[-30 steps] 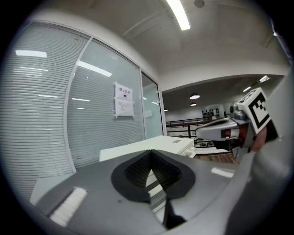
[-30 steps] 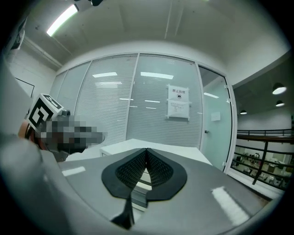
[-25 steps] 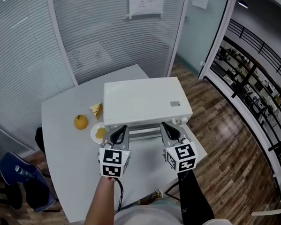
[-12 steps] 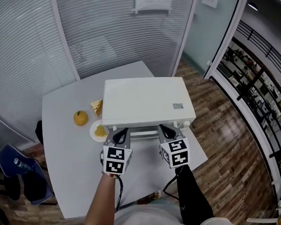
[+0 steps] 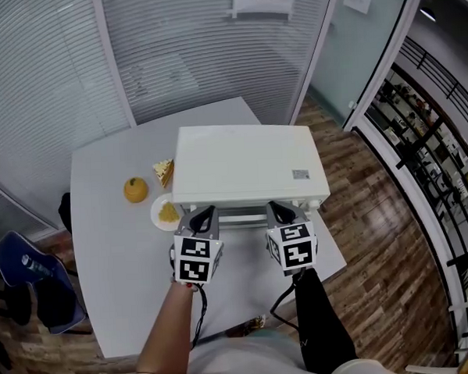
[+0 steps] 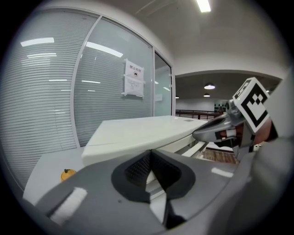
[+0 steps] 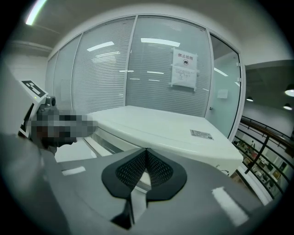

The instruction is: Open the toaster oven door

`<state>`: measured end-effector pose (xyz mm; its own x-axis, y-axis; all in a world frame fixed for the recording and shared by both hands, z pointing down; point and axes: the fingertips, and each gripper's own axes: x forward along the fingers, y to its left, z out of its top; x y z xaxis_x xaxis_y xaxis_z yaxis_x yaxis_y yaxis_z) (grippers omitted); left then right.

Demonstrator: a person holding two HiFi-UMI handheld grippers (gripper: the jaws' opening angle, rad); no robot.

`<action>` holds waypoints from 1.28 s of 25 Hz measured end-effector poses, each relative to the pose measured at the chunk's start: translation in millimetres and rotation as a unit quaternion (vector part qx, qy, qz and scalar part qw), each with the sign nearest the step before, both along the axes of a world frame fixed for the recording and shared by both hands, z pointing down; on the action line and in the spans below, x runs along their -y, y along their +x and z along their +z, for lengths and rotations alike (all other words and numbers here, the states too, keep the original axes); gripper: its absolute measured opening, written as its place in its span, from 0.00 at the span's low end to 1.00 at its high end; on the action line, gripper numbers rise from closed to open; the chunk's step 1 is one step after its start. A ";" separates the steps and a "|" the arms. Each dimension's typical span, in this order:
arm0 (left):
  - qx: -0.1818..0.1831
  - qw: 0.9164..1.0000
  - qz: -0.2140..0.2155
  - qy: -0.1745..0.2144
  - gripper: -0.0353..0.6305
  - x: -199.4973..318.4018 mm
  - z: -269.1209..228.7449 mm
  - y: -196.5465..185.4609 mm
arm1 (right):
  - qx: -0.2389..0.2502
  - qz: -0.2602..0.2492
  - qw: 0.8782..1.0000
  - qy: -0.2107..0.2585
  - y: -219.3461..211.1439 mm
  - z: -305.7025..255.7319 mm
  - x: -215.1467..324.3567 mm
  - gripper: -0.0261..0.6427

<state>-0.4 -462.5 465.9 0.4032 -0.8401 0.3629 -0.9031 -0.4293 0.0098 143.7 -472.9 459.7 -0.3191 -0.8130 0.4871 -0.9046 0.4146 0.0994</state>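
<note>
A white toaster oven [image 5: 244, 162] stands on the grey table [image 5: 113, 259] with its door closed and its front facing me. A pale handle bar [image 5: 241, 216] runs along the top of the front. My left gripper [image 5: 206, 214] hovers at the left end of the front and my right gripper [image 5: 275, 210] at the right end. In the left gripper view the left gripper [image 6: 149, 153] has its jaws together in front of the oven [image 6: 138, 133], holding nothing. The right gripper [image 7: 146, 151] is likewise shut and empty before the oven [image 7: 161, 126].
Left of the oven lie an orange fruit [image 5: 135, 190], a cake slice [image 5: 164, 172] and a small plate [image 5: 163, 215] with yellow food. A blue chair [image 5: 28, 287] stands at the table's left. Glass walls with blinds rise behind; the table edge is close on the right.
Both grippers have edged slightly forward toward the oven front and a little closer together. The oven door has stayed closed.
</note>
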 end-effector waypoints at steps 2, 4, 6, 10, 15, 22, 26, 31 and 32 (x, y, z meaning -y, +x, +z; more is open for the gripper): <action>0.000 1.000 0.001 0.002 0.14 -0.3 0.0 0.9 | 0.010 0.003 1.000 0.000 0.3 -0.1 -0.9 0.04; -0.002 1.000 0.001 0.000 0.14 -1.7 0.4 0.6 | 0.016 0.004 1.000 -0.002 -0.2 0.0 -2.8 0.04; -0.004 1.000 -0.001 -0.003 0.14 -4.2 2.2 -1.7 | 0.018 0.003 1.000 -0.002 -0.6 0.4 -5.7 0.04; -0.003 1.000 -0.002 -0.004 0.14 -9.8 6.7 -4.3 | 0.021 0.005 1.000 -0.002 0.3 1.7 -12.1 0.04; -0.009 1.000 -0.002 -0.006 0.14 -24.4 9.3 -2.9 | 0.028 0.004 1.000 -0.006 1.0 6.0 -26.0 0.04; -0.012 1.000 0.004 -0.014 0.14 -45.1 13.6 -1.0 | 0.020 0.006 1.000 -0.017 0.8 14.0 -45.5 0.04; -0.006 1.000 0.012 -0.015 0.14 -59.0 19.2 -0.1 | 0.035 0.016 0.999 -0.022 1.9 20.8 -59.7 0.04; 0.018 0.999 0.029 -0.012 0.14 -83.9 33.3 3.1 | 0.057 0.034 0.997 -0.040 4.3 36.1 -84.8 0.04; 0.022 0.999 0.031 -0.011 0.14 -89.7 36.7 3.5 | 0.058 0.038 0.997 -0.041 4.8 39.4 -90.2 0.04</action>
<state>3.2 -372.8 502.6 0.4374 -0.8052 0.4003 -0.8745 -0.4847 -0.0194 148.5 -382.7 499.2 -0.3163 -0.7960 0.5160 -0.9369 0.3474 -0.0384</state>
